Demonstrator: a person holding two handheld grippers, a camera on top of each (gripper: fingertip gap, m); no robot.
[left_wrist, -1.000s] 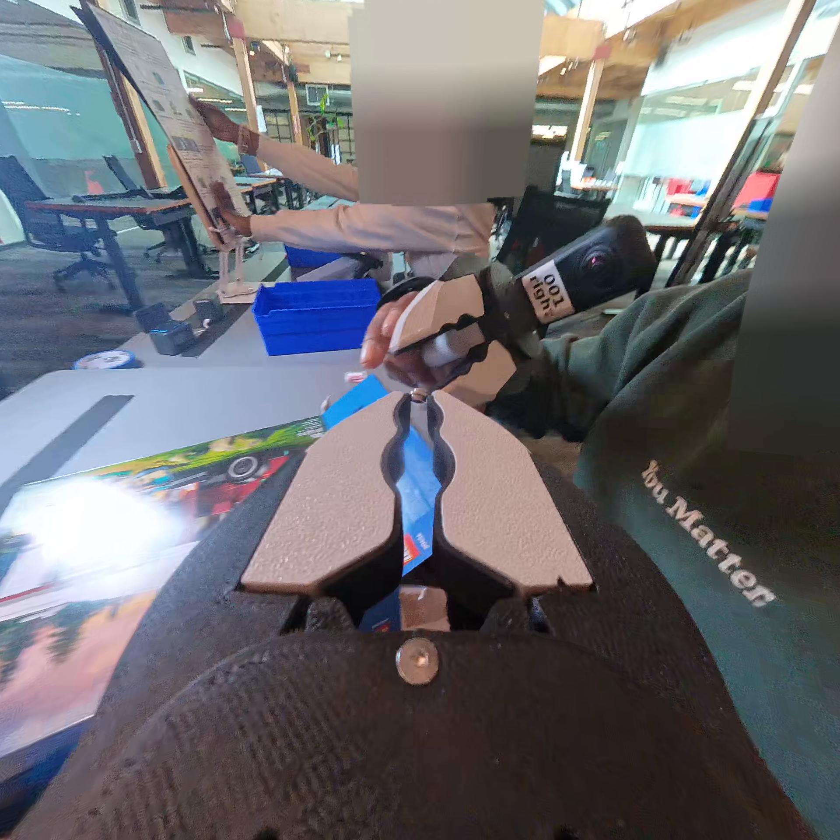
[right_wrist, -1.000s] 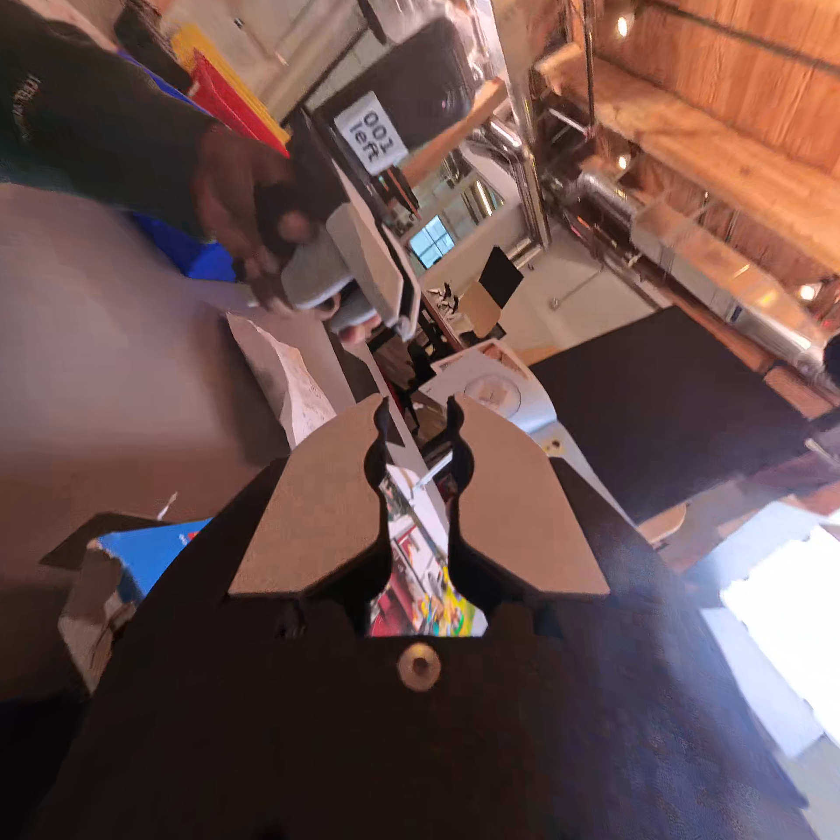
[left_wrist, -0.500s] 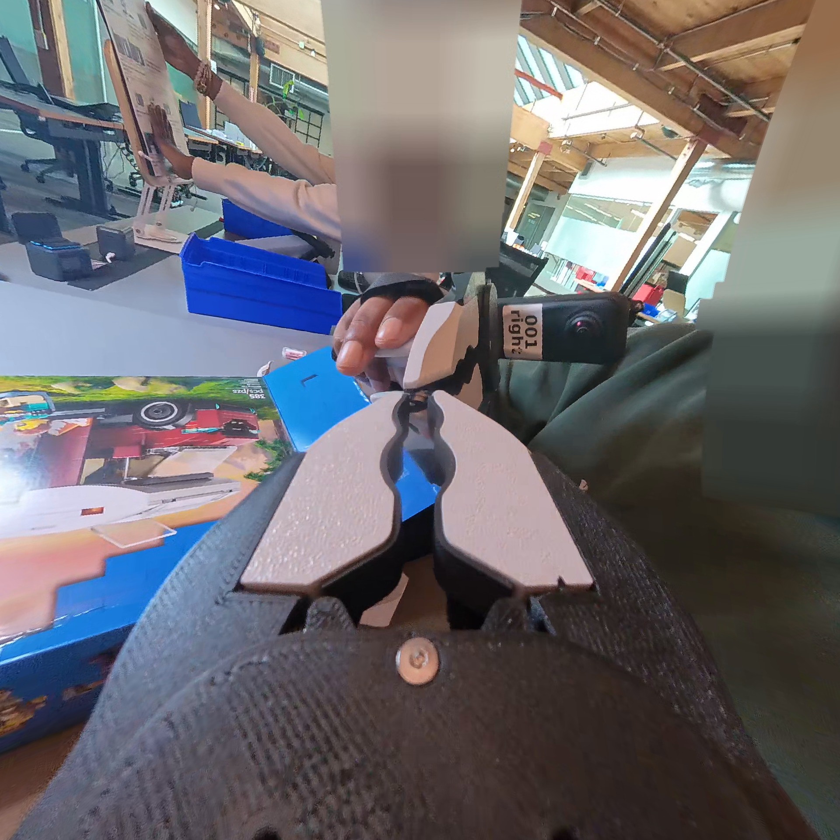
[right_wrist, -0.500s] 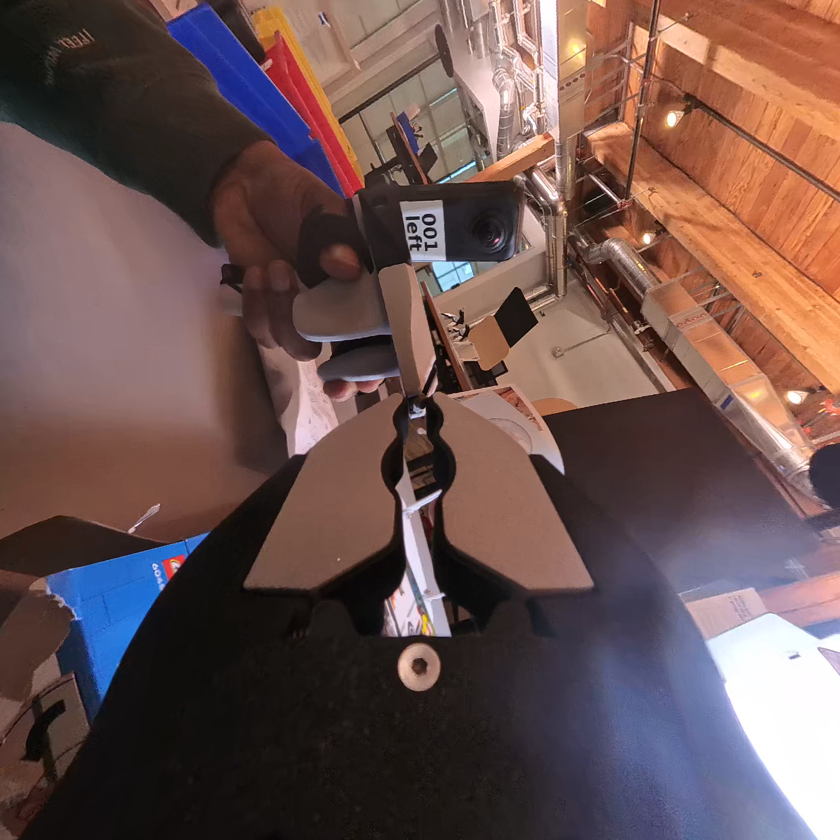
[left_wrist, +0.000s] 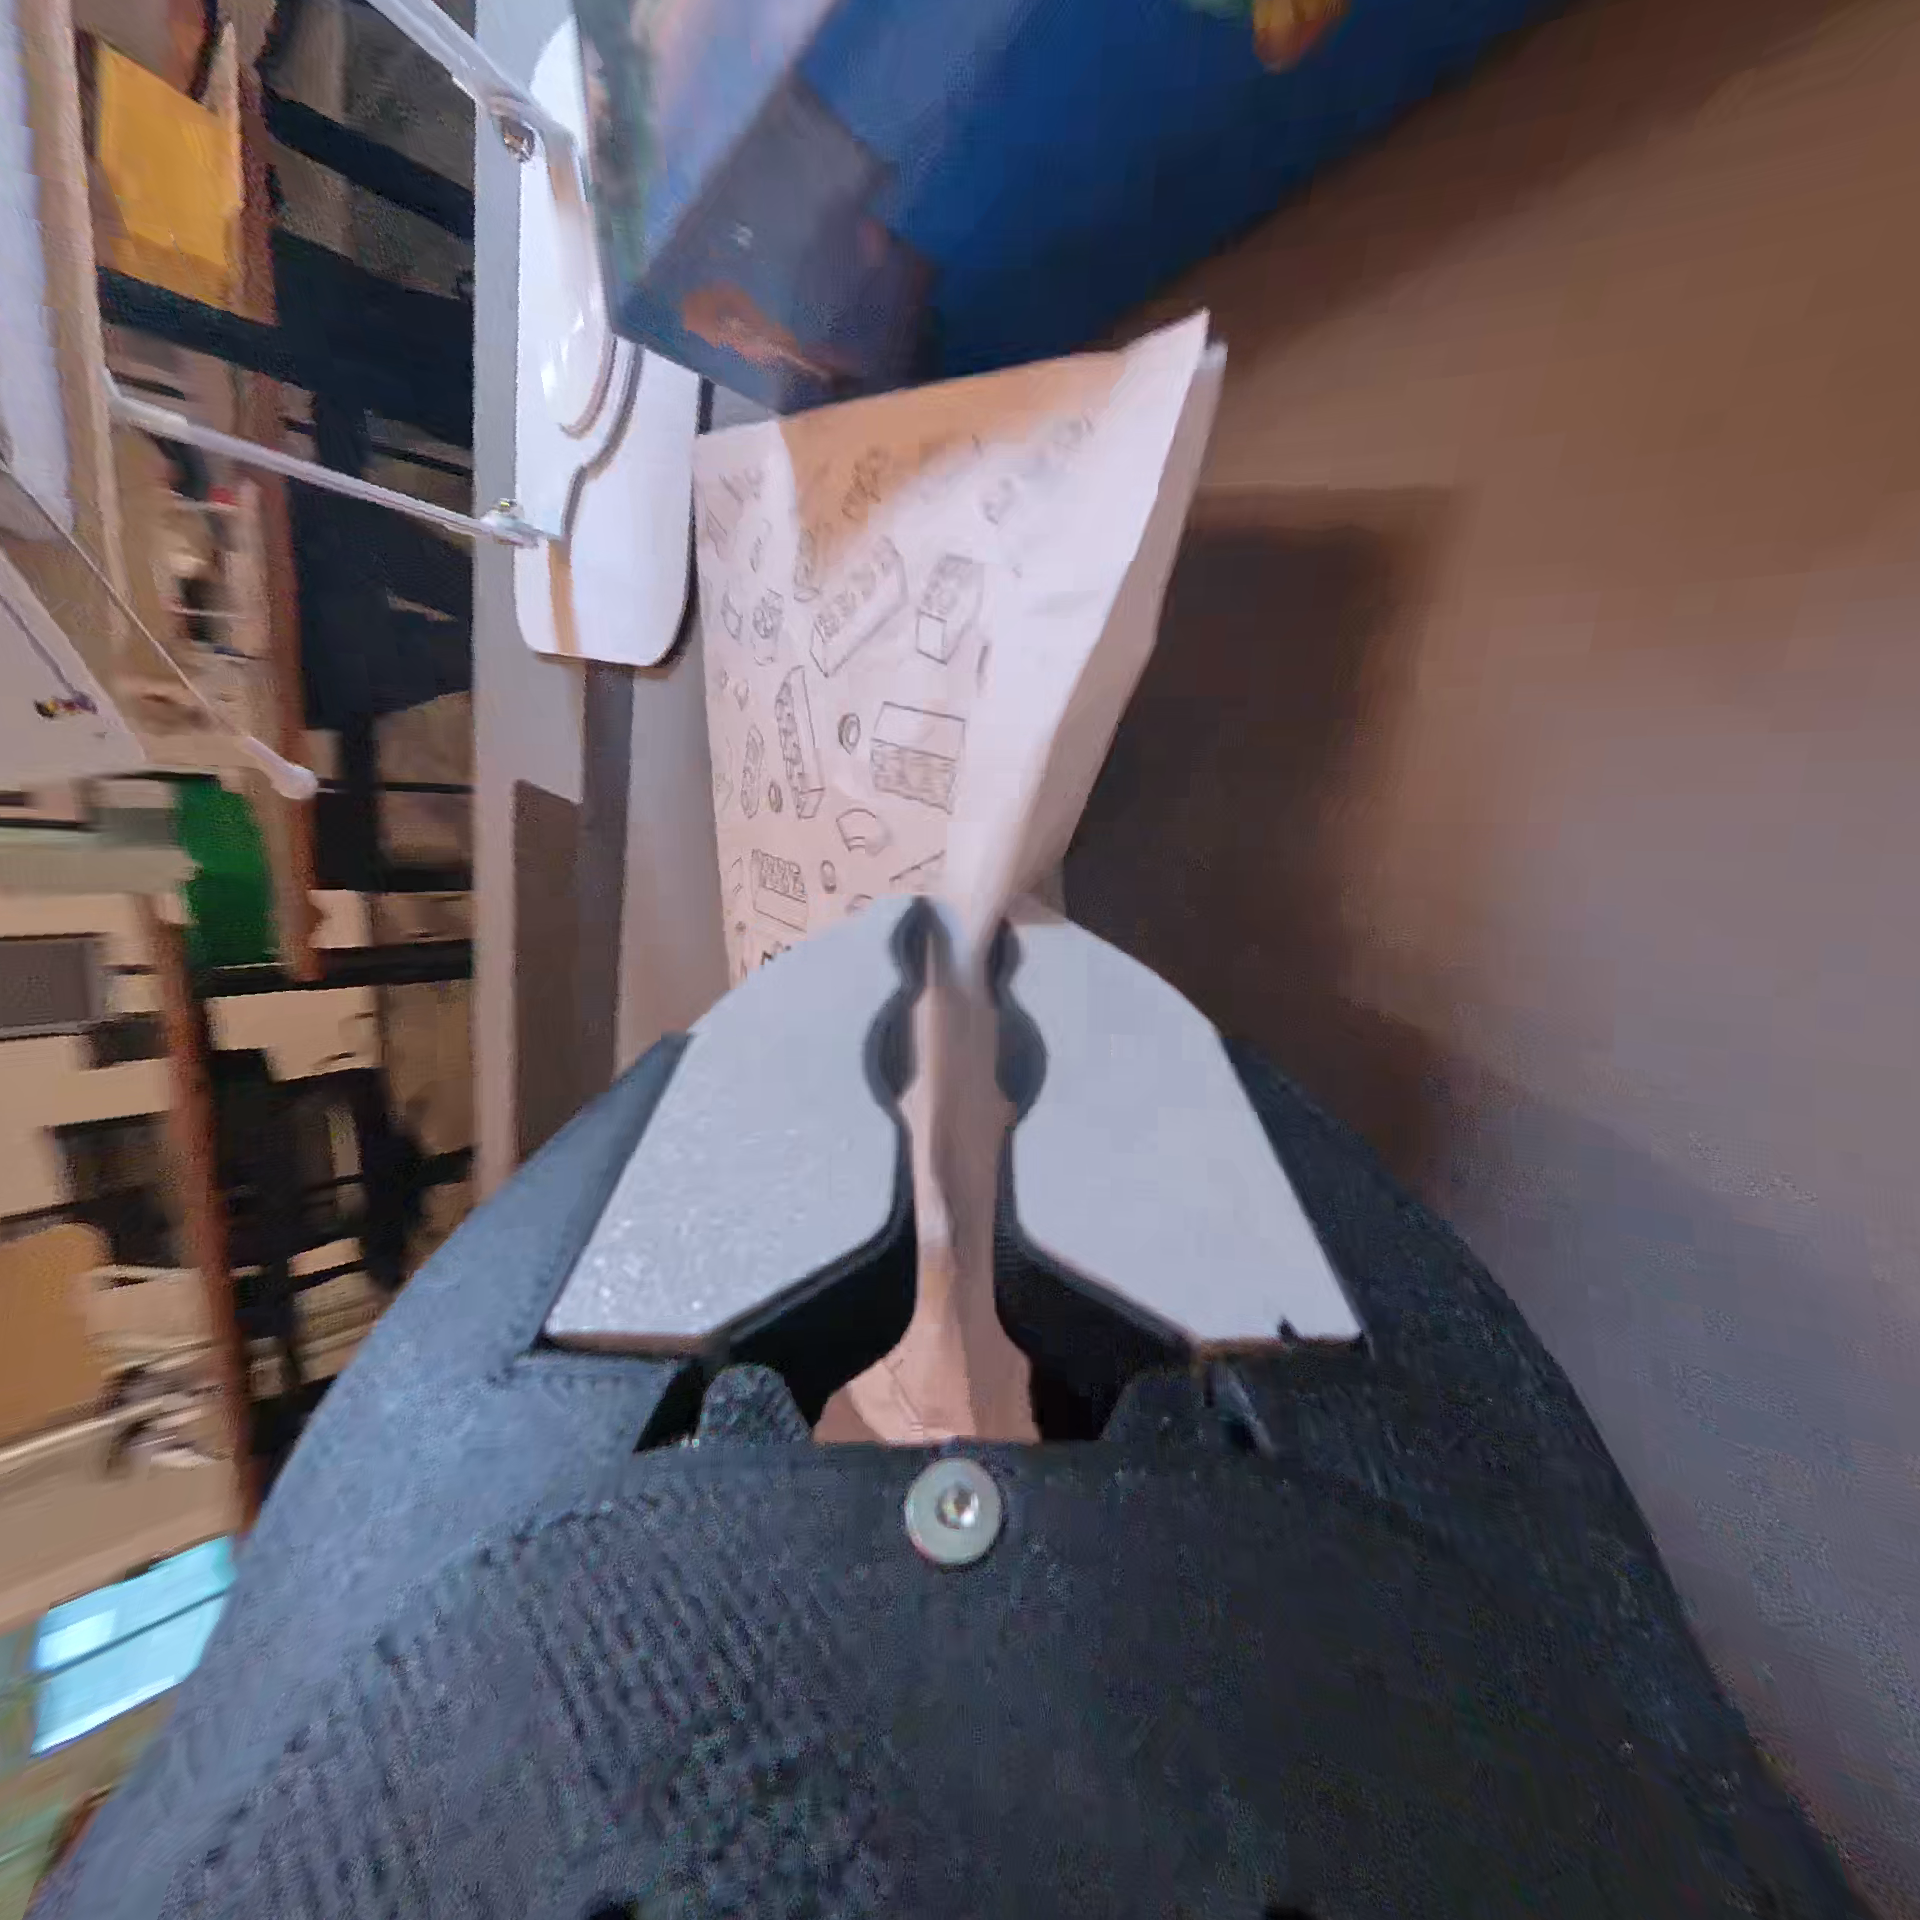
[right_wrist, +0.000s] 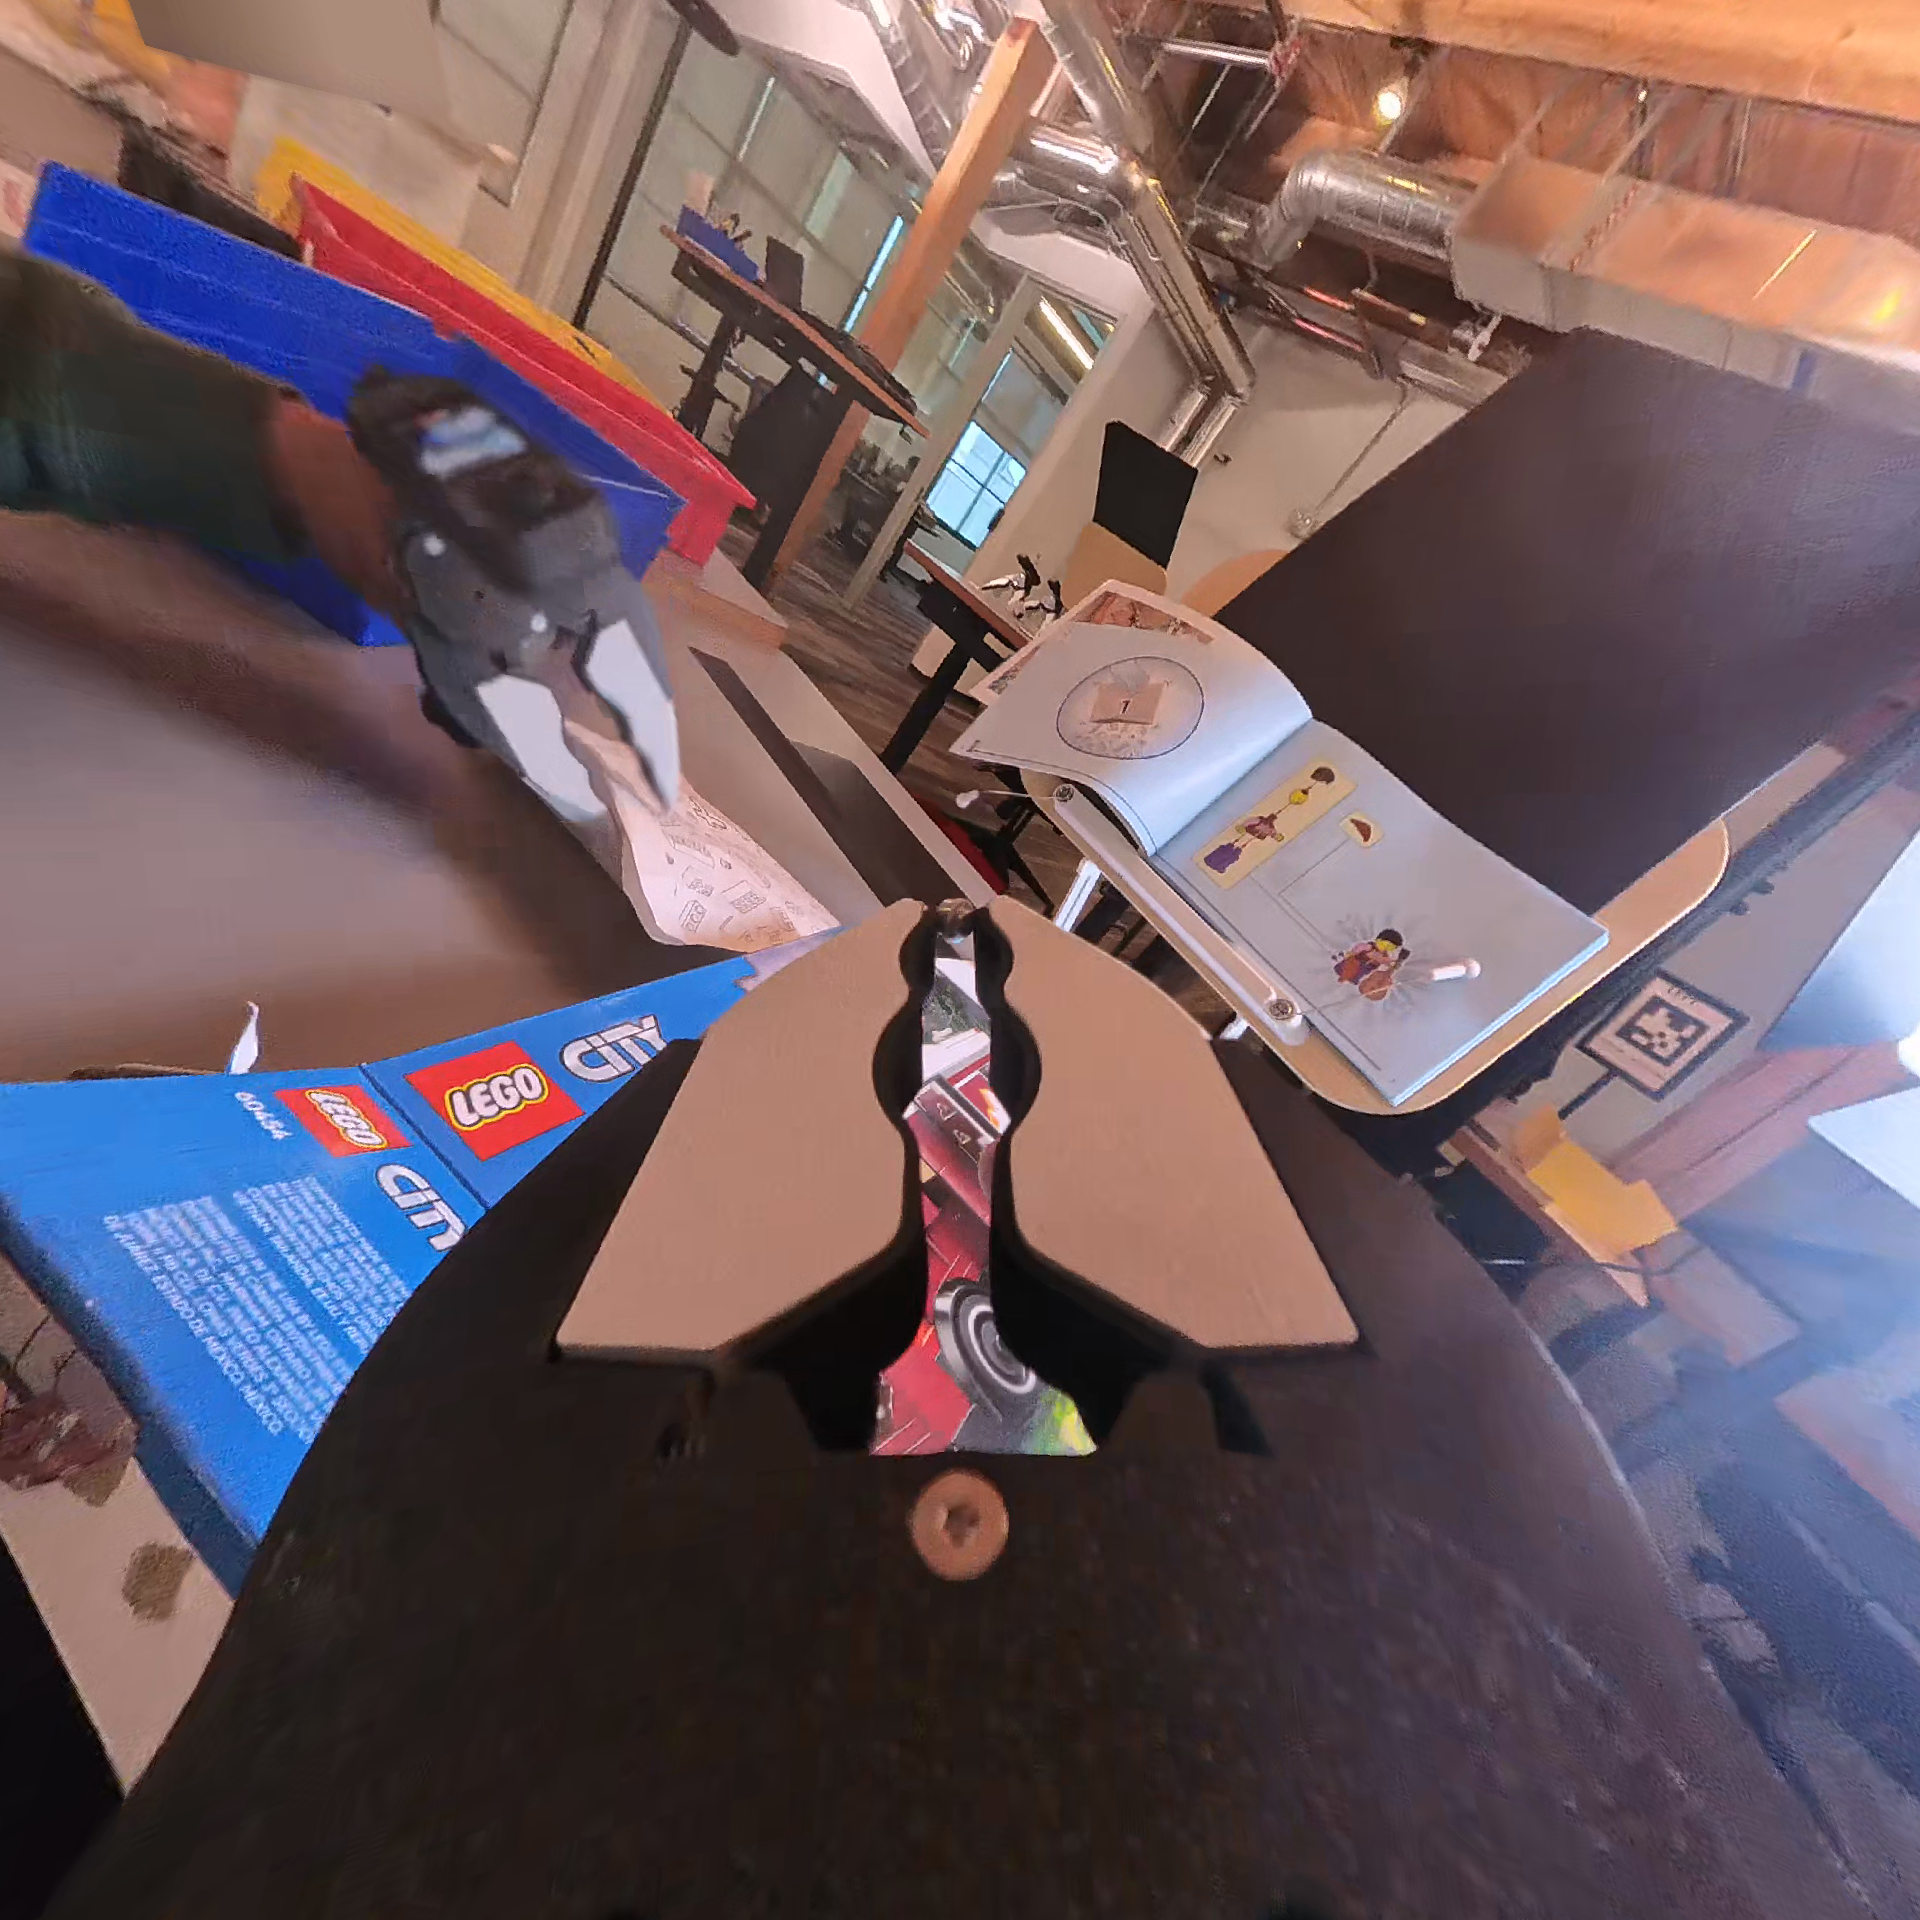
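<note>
My left gripper (left_wrist: 956, 920) is shut on the end of a pale paper bag (left_wrist: 914, 644) printed with brick drawings. The bag reaches from its jaws toward a blue toy box (left_wrist: 1039, 156). In the right wrist view the left gripper (right_wrist: 613, 769) holds the bag (right_wrist: 717, 873) low over the brown table (right_wrist: 208, 831), beyond the box. My right gripper (right_wrist: 956, 914) is shut on the edge of the blue toy box (right_wrist: 260, 1195). The box's picture face shows between its fingers.
An open instruction booklet (right_wrist: 1299, 831) rests on a white stand (left_wrist: 603, 499) to the right of the box. Blue (right_wrist: 260, 301) and red (right_wrist: 540, 364) bins stand along the table's far side. A black board (right_wrist: 1610, 571) rises behind the stand. The tips of one gripper are about 30 centimetres away from the tips of the other.
A second ago my right gripper stood open; it shut on the box edge. My left gripper, earlier shut on the blue box next to the right one, now holds the paper bag away from the box.
</note>
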